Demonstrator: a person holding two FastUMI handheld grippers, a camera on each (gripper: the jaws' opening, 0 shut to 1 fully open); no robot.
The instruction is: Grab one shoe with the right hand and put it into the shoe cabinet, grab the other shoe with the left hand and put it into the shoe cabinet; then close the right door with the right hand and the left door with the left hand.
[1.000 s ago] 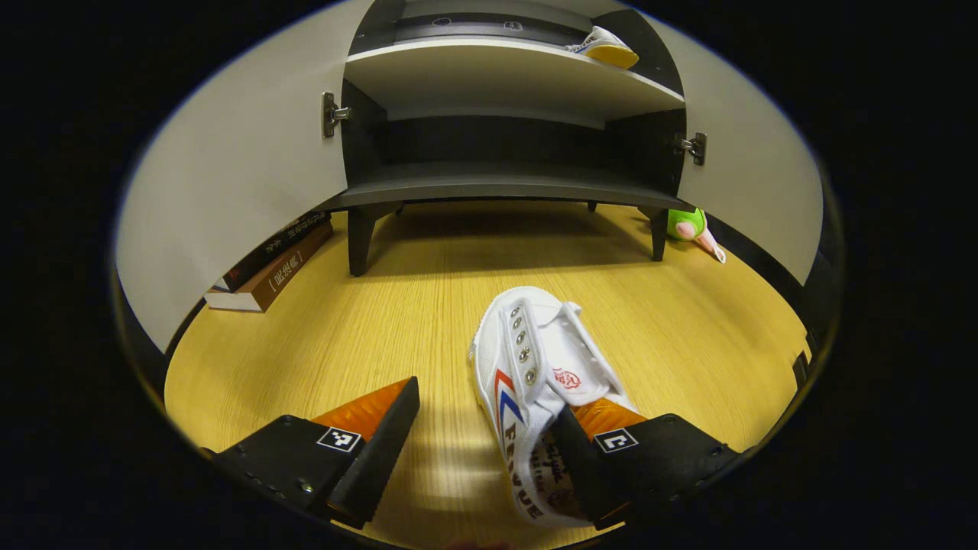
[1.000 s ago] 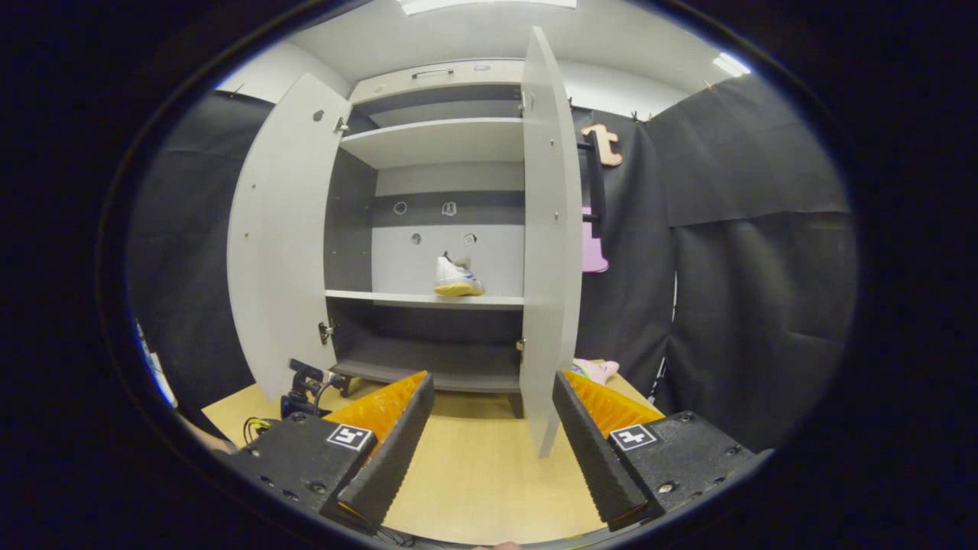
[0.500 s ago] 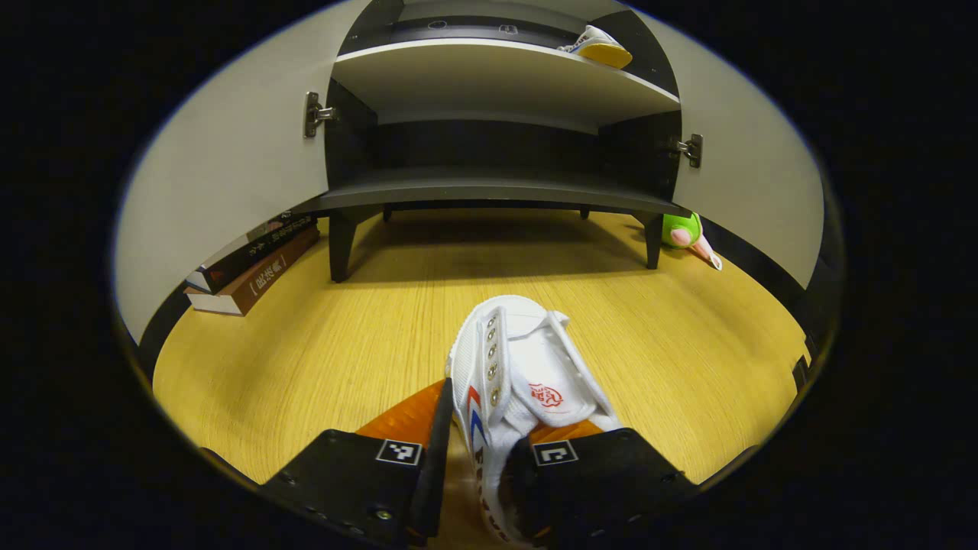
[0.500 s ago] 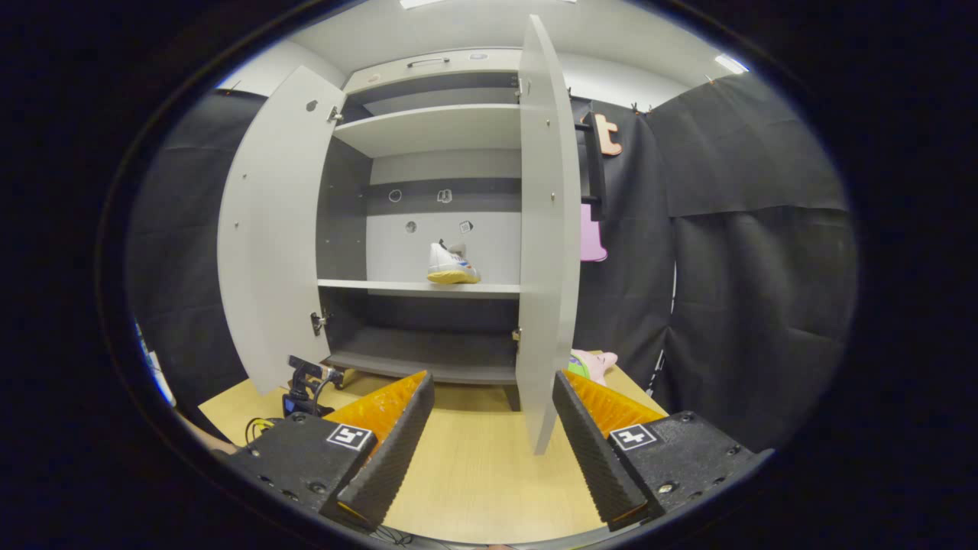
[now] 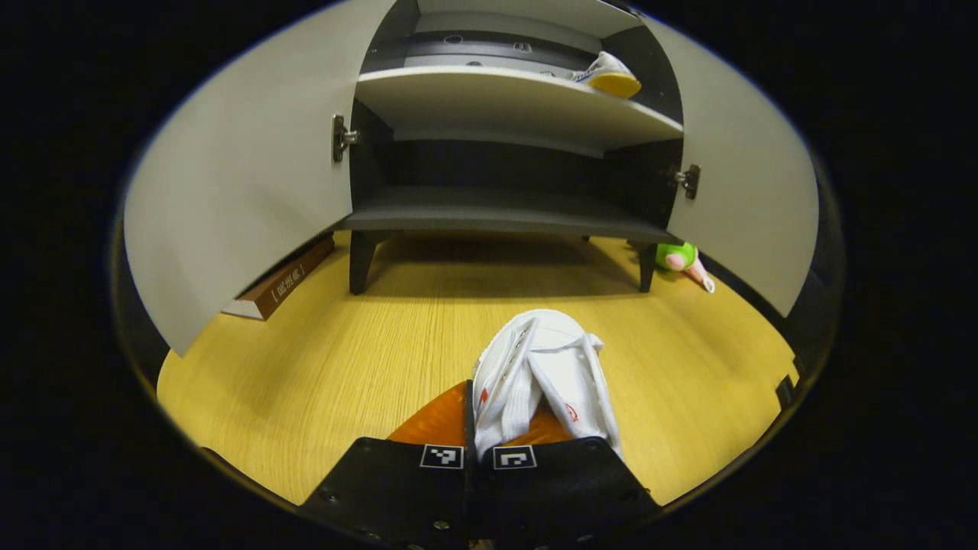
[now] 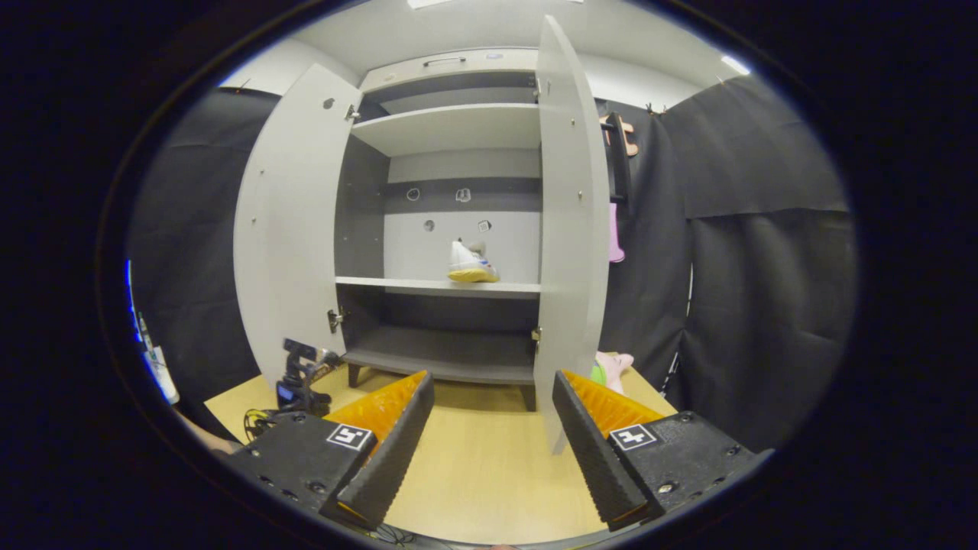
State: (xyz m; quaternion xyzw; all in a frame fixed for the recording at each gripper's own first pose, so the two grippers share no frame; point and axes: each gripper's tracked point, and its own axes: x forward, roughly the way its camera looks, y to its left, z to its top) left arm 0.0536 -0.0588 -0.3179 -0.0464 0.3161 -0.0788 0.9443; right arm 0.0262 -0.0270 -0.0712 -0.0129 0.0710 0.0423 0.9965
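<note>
In the left gripper view my left gripper (image 5: pixel 489 428) is shut on a white canvas shoe (image 5: pixel 546 367), whose toe points toward the shoe cabinet (image 5: pixel 497 214). Both cabinet doors stand open. The other white shoe with a yellow sole (image 5: pixel 607 76) rests on the middle shelf at its right end. In the right gripper view my right gripper (image 6: pixel 489 428) is open and holds nothing, back from the cabinet (image 6: pixel 451 359). The shelved shoe (image 6: pixel 472 266) sits left of the right door (image 6: pixel 569 229), whose edge faces me. The left door (image 6: pixel 290 229) swings wide.
Books (image 5: pixel 279 283) lie on the wooden floor behind the left door (image 5: pixel 237 183). A green and pink plush toy (image 5: pixel 680 260) lies by the cabinet's right leg. In the right gripper view, a small camera device with cables (image 6: pixel 298 378) stands low at the left.
My left gripper closed from open onto the white shoe and the shoe's upper is now squeezed together. My right gripper shifted slightly, staying open.
</note>
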